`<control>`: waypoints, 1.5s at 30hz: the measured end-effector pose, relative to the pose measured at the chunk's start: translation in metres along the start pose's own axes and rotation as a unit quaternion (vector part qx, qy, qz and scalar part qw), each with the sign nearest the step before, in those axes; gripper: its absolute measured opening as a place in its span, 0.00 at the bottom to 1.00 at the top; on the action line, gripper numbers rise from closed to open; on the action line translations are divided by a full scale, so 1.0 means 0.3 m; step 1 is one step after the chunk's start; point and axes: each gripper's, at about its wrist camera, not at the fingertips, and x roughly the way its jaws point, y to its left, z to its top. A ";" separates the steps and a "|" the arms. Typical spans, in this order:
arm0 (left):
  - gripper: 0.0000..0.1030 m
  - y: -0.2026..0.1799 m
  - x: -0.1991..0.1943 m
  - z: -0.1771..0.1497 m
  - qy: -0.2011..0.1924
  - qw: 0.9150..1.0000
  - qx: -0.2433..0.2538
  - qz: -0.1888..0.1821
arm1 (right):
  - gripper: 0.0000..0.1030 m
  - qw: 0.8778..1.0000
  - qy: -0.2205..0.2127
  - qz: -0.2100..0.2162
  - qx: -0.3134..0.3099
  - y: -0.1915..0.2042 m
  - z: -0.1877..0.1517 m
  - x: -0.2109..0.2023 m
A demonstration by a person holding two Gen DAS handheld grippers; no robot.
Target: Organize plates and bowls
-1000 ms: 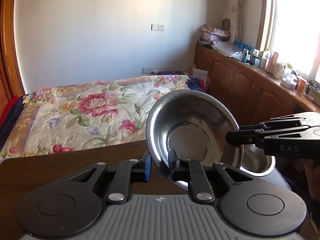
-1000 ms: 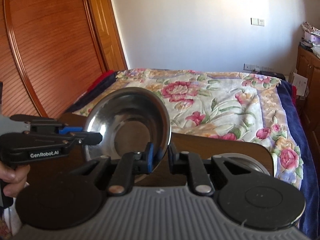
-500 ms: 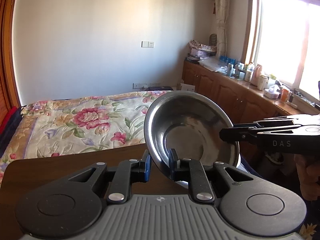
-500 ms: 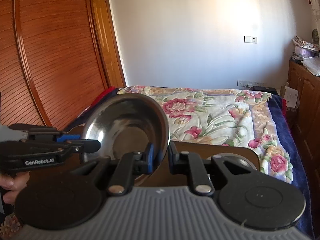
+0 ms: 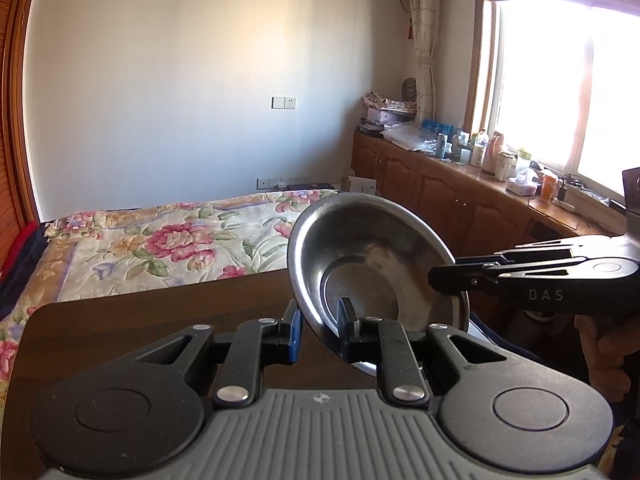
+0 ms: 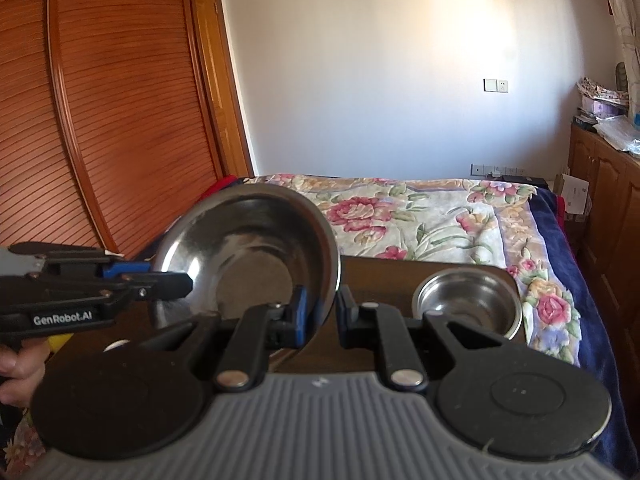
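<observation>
Lifting the stainless steel plate (image 5: pixel 376 264) clear of the dark wooden table (image 5: pixel 160 312), left gripper (image 5: pixel 318 334) and right gripper (image 6: pixel 320 316) both clamped nearly shut on opposite rim edges, dish tilted just ahead of the fingers. Judging the carry as underway, leaving the small round steel bowl (image 6: pixel 468 304) sitting ahead-right of the right gripper. Showing smooth, shiny, shallow curved metal.
</observation>
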 end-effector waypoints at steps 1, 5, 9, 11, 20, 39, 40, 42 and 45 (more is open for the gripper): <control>0.19 -0.001 -0.008 -0.014 0.000 1.000 0.000 0.000 | 0.17 1.000 0.000 0.001 0.002 0.003 -0.014 -0.001; 0.20 -0.001 -0.029 -0.075 0.003 1.000 -0.001 0.003 | 0.17 1.000 -0.004 0.009 0.009 0.025 -0.069 -0.013; 0.20 0.005 -0.046 -0.141 0.005 1.000 -0.008 0.004 | 0.17 1.000 -0.010 0.015 0.014 0.046 -0.129 -0.016; 0.20 0.013 -0.051 -0.178 0.006 1.000 -0.012 0.004 | 0.17 1.000 -0.013 0.020 0.018 0.056 -0.164 -0.015; 0.21 0.034 -0.034 -0.302 0.028 0.999 -0.023 0.013 | 0.17 0.998 -0.019 0.032 0.042 0.078 -0.277 -0.003; 0.23 0.017 -0.010 -0.379 0.057 0.998 0.000 0.025 | 0.17 1.000 -0.002 0.004 0.006 0.118 -0.355 0.015; 0.23 0.019 -0.007 -0.382 0.060 0.998 0.002 0.025 | 0.17 1.000 0.000 0.002 0.004 0.118 -0.358 0.015; 0.24 0.016 -0.003 -0.388 0.064 0.998 0.005 0.024 | 0.17 1.000 0.004 -0.002 -0.002 0.122 -0.362 0.015; 0.24 0.009 0.004 -0.398 0.069 0.997 0.008 0.022 | 0.17 1.000 0.010 -0.010 -0.013 0.125 -0.365 0.014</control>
